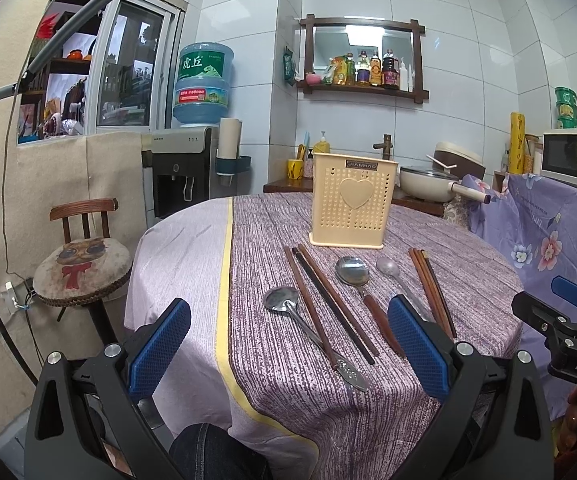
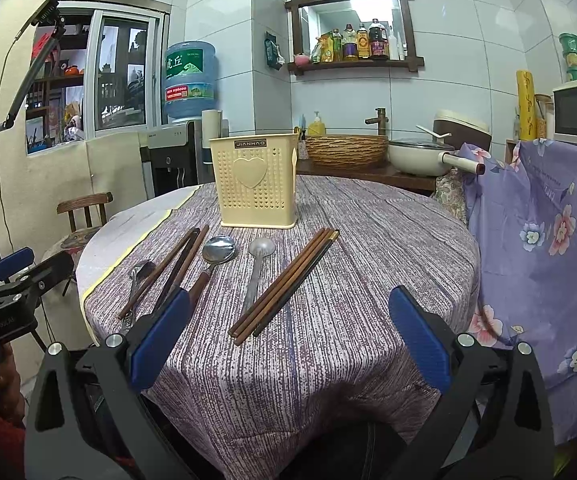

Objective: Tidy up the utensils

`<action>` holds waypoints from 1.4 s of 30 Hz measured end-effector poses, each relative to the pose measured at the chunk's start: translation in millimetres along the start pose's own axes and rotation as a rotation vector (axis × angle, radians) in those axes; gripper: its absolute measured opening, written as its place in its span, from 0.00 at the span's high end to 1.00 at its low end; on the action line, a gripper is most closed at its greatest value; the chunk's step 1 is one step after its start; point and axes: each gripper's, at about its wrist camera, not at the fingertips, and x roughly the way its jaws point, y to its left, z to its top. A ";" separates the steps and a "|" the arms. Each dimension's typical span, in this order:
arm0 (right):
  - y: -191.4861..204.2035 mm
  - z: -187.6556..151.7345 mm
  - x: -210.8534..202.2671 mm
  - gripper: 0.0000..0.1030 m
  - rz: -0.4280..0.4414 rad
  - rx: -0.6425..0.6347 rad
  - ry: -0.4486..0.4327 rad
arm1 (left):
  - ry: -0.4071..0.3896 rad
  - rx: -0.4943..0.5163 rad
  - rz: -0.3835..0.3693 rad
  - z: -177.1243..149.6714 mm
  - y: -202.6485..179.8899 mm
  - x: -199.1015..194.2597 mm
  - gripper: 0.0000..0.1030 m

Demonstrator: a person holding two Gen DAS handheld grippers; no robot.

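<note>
Your left wrist view looks forward from the near left edge of the tabletop [image 1: 468, 280]; your right wrist view looks forward from the near right edge. Both sit low and close, facing the tiled wall, and share the holder [image 1: 353, 200] [image 2: 257, 181] and utensil row.

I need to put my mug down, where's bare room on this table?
Free: the tablecloth right of the right chopstick bundle, and the pale strip left of the yellow stripe. Crowded: the row of spoons and chopsticks in front of the utensil holder.
</note>
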 end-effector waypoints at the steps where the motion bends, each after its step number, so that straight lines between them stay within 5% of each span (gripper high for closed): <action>1: -0.7 0.2 3.3 0.05 -0.004 0.000 0.012 | 0.014 -0.002 0.005 -0.8 1.8 2.3 0.05; 10: -25.3 9.0 52.0 0.05 -0.012 0.056 0.172 | 0.184 -0.051 -0.020 -2.0 23.3 40.6 0.08; 17: -40.0 27.9 92.7 0.06 -0.020 0.078 0.263 | 0.333 -0.068 -0.049 10.9 25.3 74.3 0.28; 25: -60.4 45.3 155.5 0.31 0.015 0.220 0.408 | 0.460 -0.134 -0.034 16.3 29.7 99.5 0.36; 37: -63.6 57.3 220.2 0.60 -0.046 0.242 0.543 | 0.487 -0.115 -0.008 28.7 30.4 114.6 0.37; 42: -62.6 59.2 234.0 0.65 -0.039 0.239 0.562 | 0.494 -0.094 -0.002 31.7 32.0 121.9 0.37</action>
